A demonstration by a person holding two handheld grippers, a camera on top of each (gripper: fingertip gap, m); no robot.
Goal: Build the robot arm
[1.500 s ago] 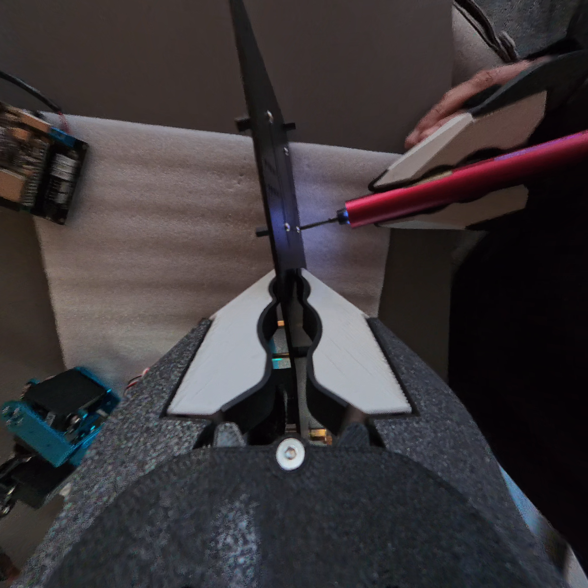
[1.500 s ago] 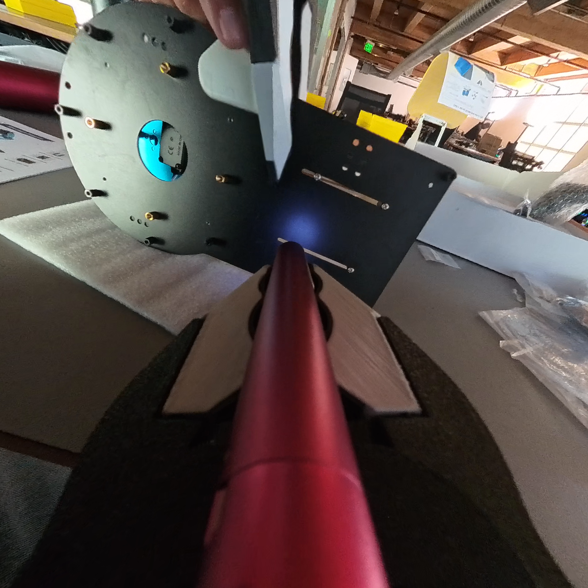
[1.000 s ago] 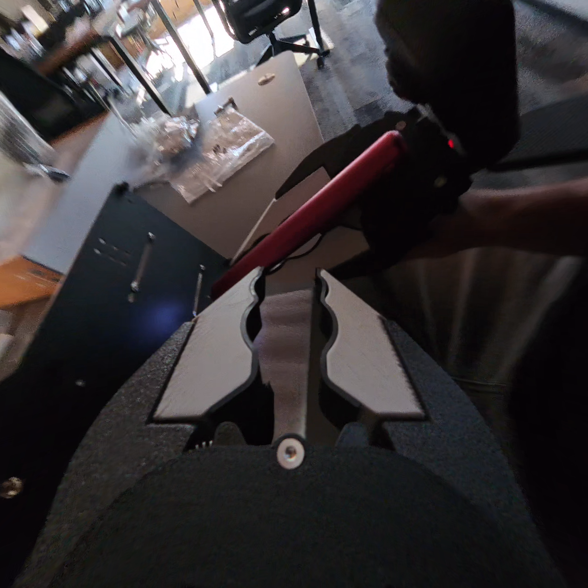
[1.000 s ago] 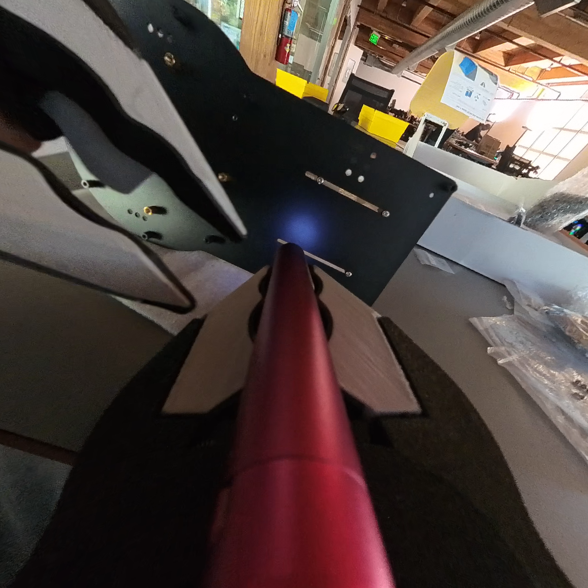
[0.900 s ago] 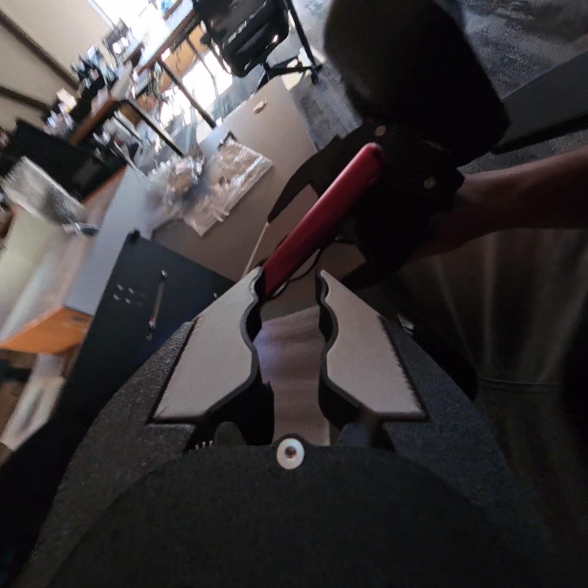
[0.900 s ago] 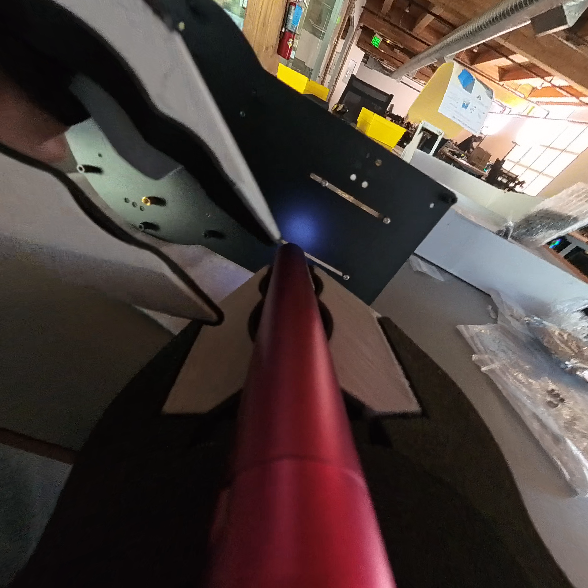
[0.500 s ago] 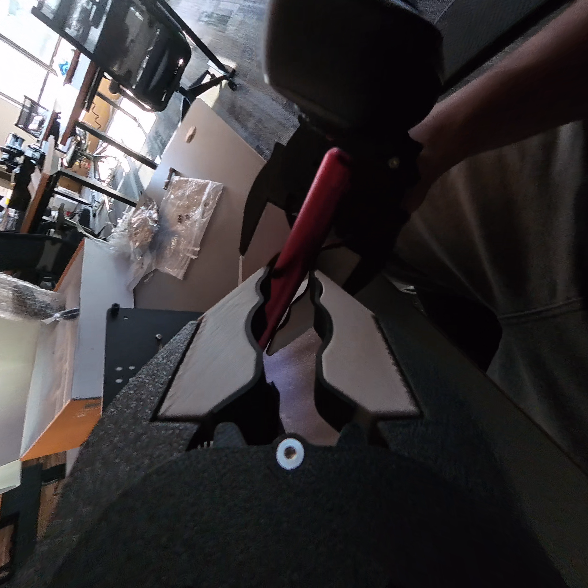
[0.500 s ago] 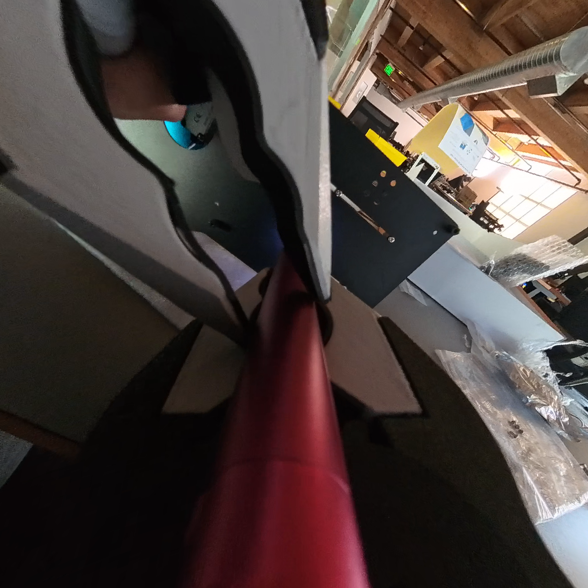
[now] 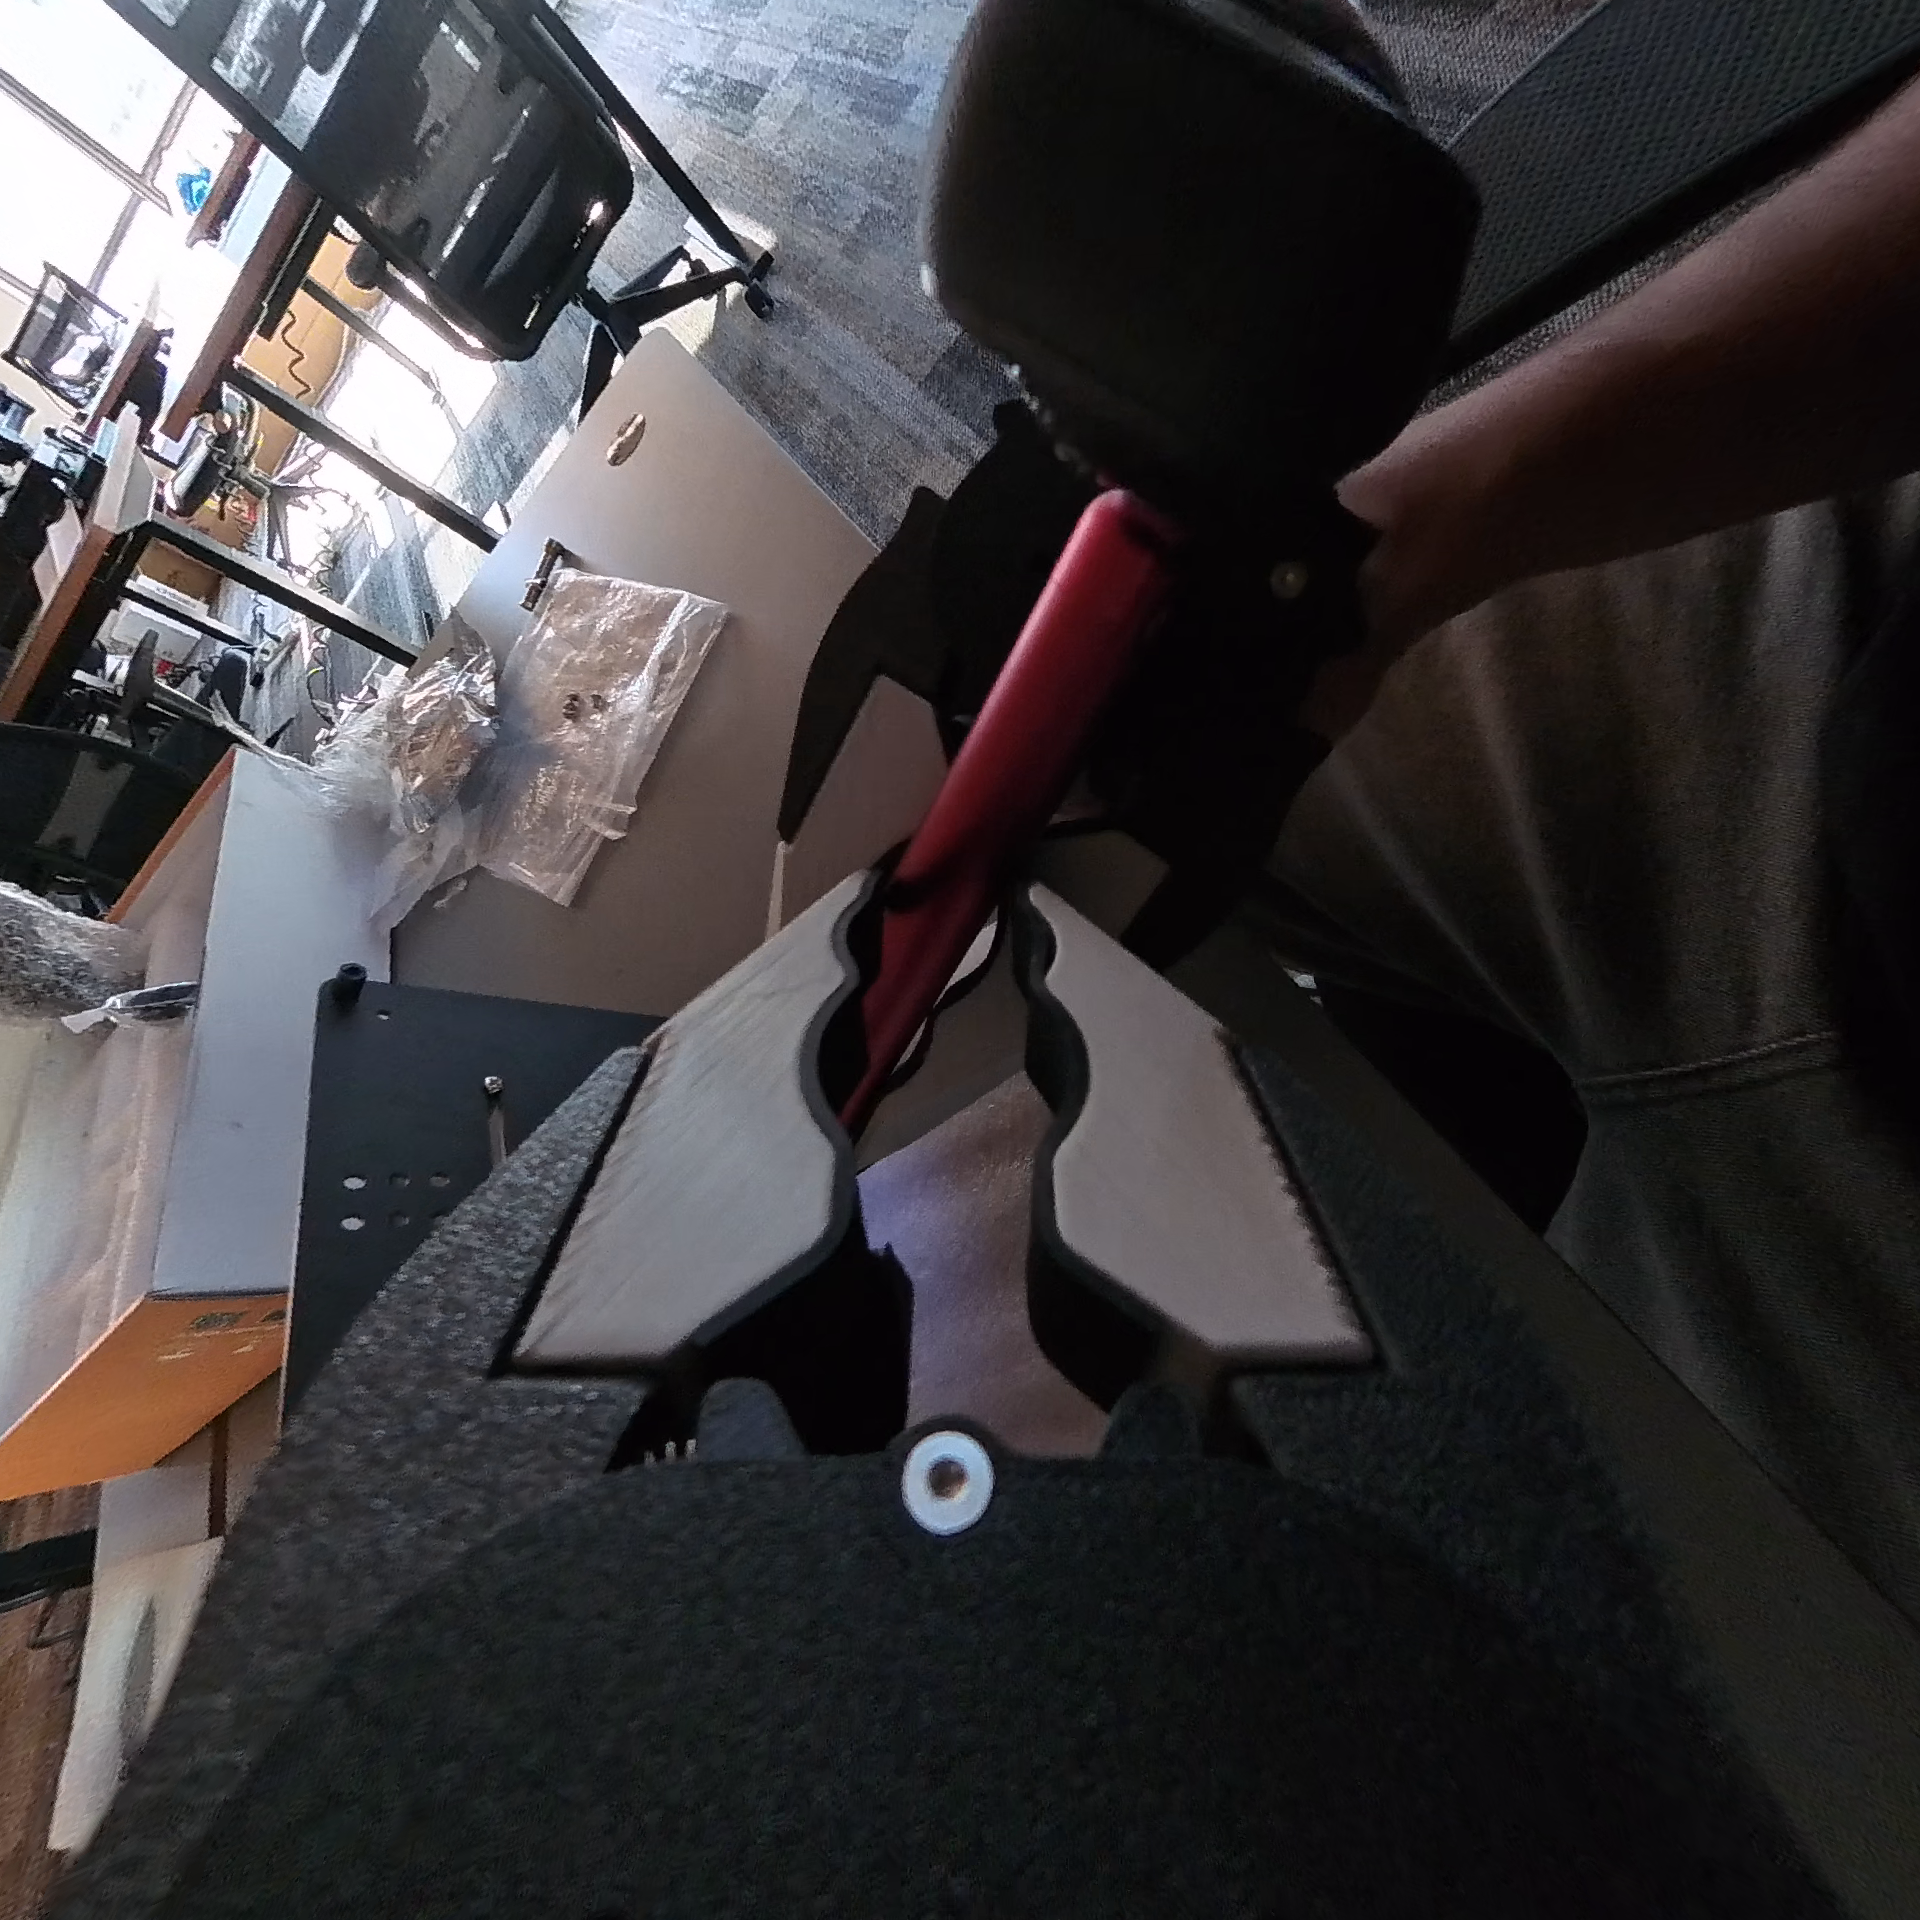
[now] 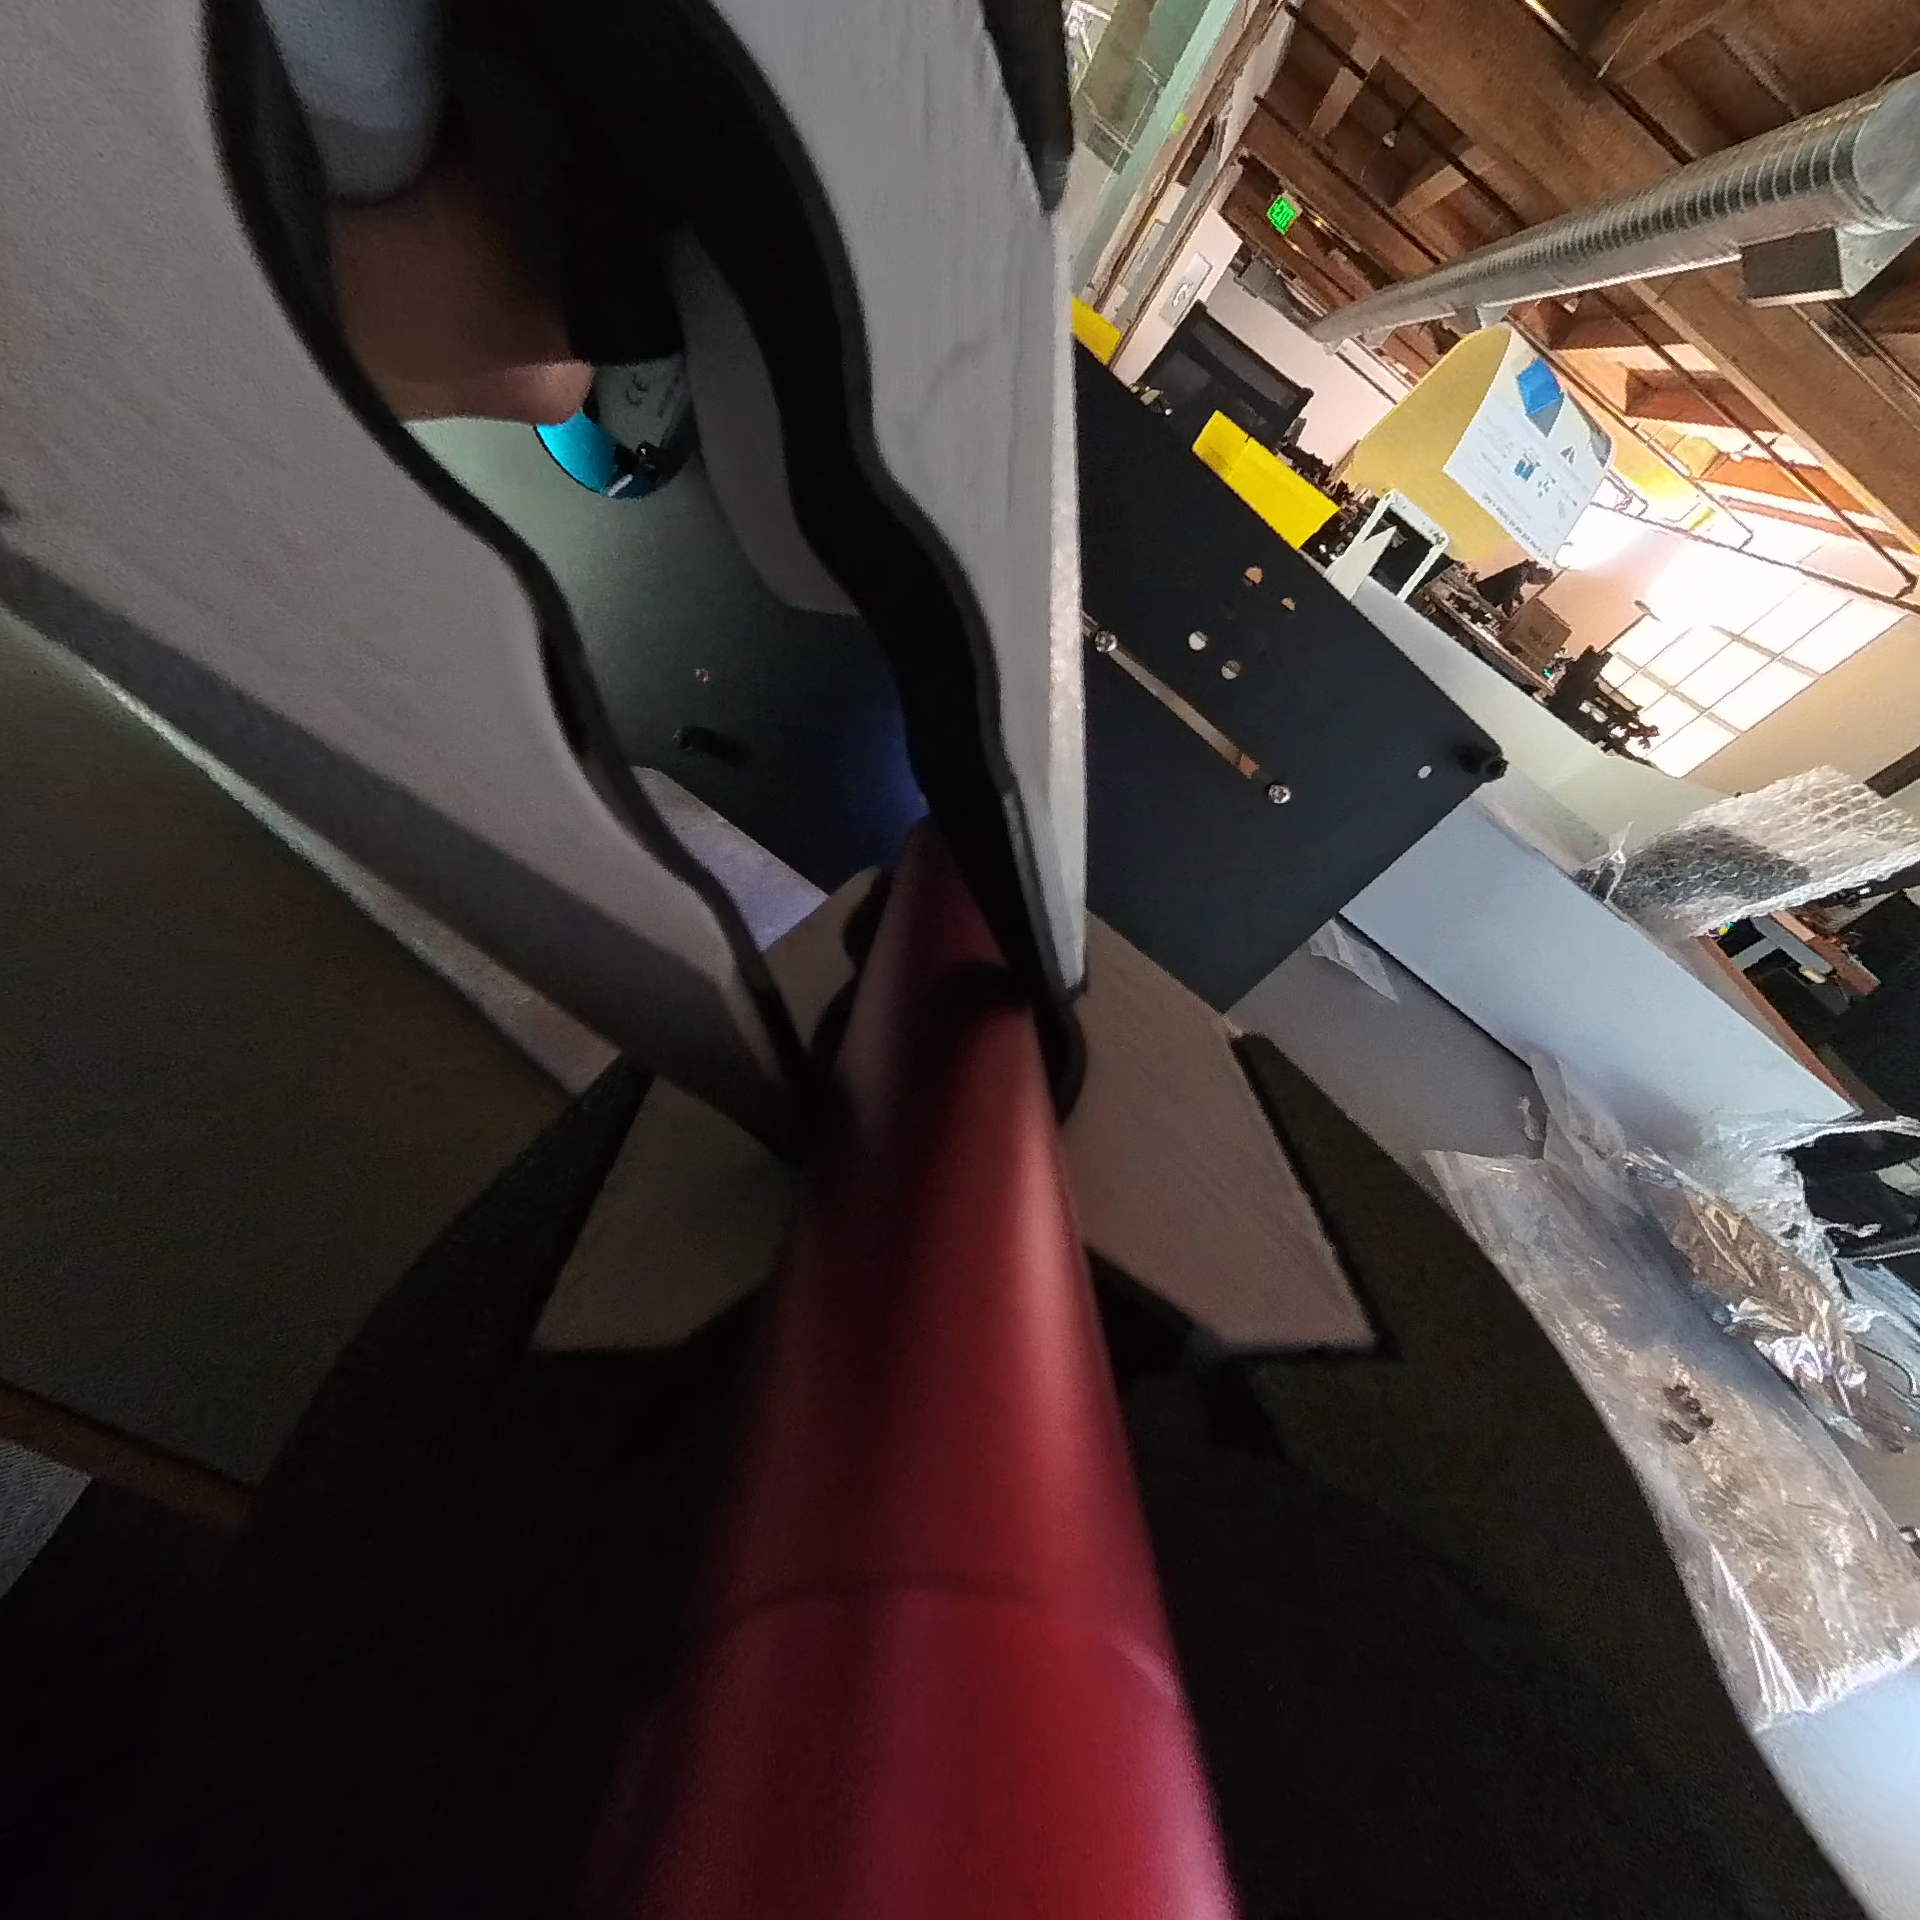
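Note:
My right gripper [image 10: 935, 925] is shut on a red screwdriver [image 10: 935, 1351] that points forward along its fingers. My left gripper [image 9: 940, 904] is open and faces the right gripper, with its two white fingers [image 9: 727, 1143] on either side of the screwdriver's front end [image 9: 935, 935]. In the right wrist view the left gripper's fingers [image 10: 966, 416] fill the upper left and hide the screwdriver tip. A black square plate [image 10: 1247, 790] stands behind them, joined to a grey round disc with a blue centre [image 10: 592, 457]. The plate also shows low in the left wrist view [image 9: 416, 1091].
Clear plastic bags of hardware [image 10: 1714, 1299] lie on the grey table [image 10: 1403, 1070] at the right, and show too in the left wrist view [image 9: 582, 707]. A white box [image 10: 1558, 935] stands behind the plate. A person's arm [image 9: 1610, 416] holds the right gripper. Left tips to right tips: about 8 centimeters. The black square plate [image 10: 1247, 790] is about 7 centimeters from my right fingertips. My left wrist view [image 9: 510, 1102] looks at it from another angle.
My left gripper let go of the black plate, opened and swung round to face the right gripper. Its fingers now straddle the screwdriver's front end. The right gripper still holds the screwdriver.

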